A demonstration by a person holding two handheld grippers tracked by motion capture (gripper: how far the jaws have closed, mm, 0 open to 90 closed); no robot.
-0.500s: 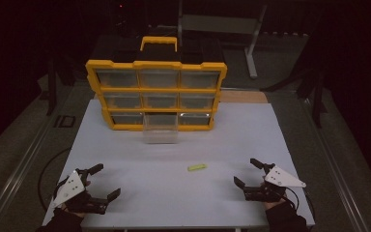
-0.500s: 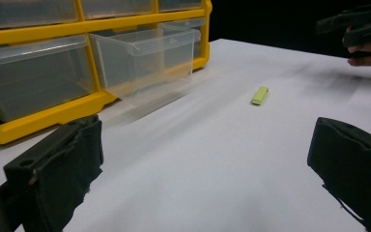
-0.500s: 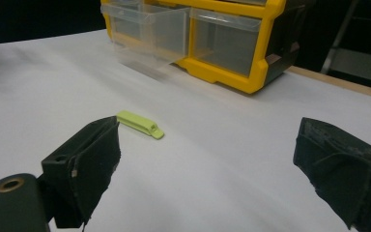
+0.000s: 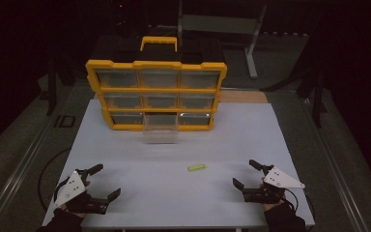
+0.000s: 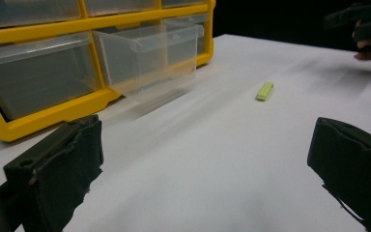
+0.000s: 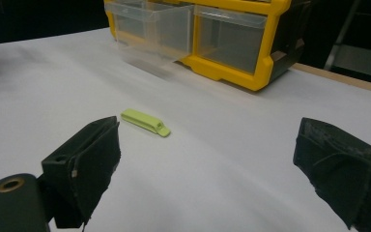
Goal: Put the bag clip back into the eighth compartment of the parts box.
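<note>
A small lime-green flat piece (image 4: 197, 167) lies on the white table top (image 4: 174, 193), between my two grippers and nearer the right one. It also shows in the left gripper view as the green piece (image 5: 264, 91) and in the right gripper view as the green piece (image 6: 145, 122). My left gripper (image 4: 105, 182) rests at the near left, open, nothing between its jaws. My right gripper (image 4: 245, 174) rests at the near right, open and empty too. A yellow organizer (image 4: 157, 92) with clear drawers stands at the back; its bottom middle drawer (image 4: 160, 128) is pulled out.
The organizer has a black and yellow carry handle (image 4: 158, 43) on top. A wooden strip (image 4: 244, 96) edges the table behind it. Dark floor and metal stand legs (image 4: 251, 43) lie beyond. White table surface stretches between the drawer and the grippers.
</note>
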